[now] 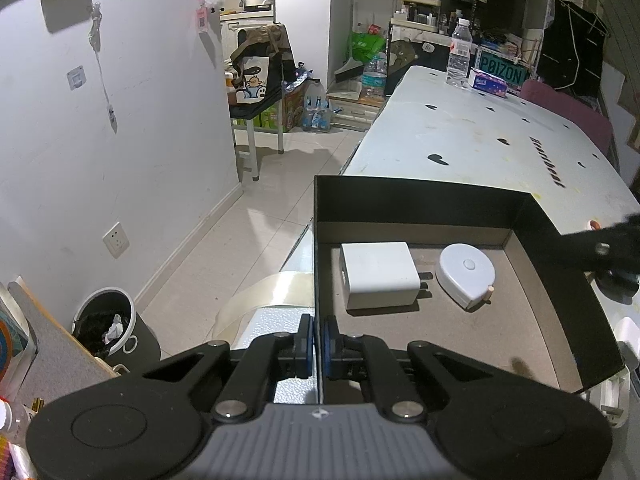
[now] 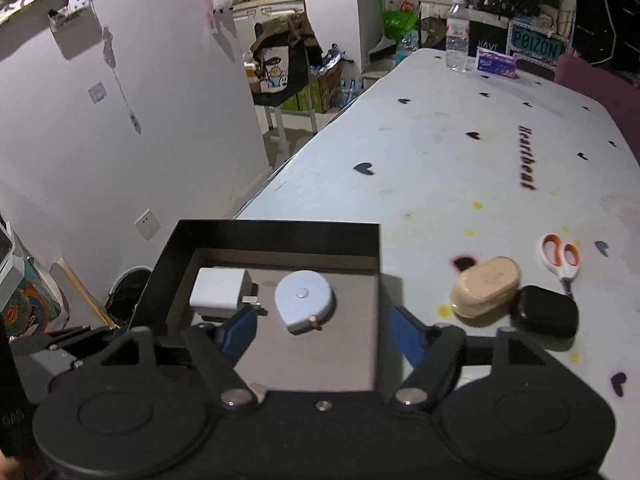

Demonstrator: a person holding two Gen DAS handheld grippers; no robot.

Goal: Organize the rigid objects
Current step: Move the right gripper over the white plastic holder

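Observation:
A black open box [image 1: 420,198] [image 2: 276,236] sits at the table's near left corner. Inside lie a white charger block [image 1: 378,274] [image 2: 218,292] and a white tape measure [image 1: 466,274] [image 2: 305,300]. My left gripper [image 1: 319,344] is shut on the box's left wall. My right gripper [image 2: 324,330] is open and empty, hovering over the box's near right part. On the table right of the box lie a beige oval case [image 2: 486,292], a black case [image 2: 546,316] and orange-handled scissors [image 2: 562,260].
White table [image 2: 440,152] with black heart prints; a water bottle [image 2: 457,36] and tissue pack [image 2: 496,62] stand at its far end. A trash bin [image 1: 114,326] is on the floor to the left, by the wall. A pink chair [image 1: 568,110] is at the right.

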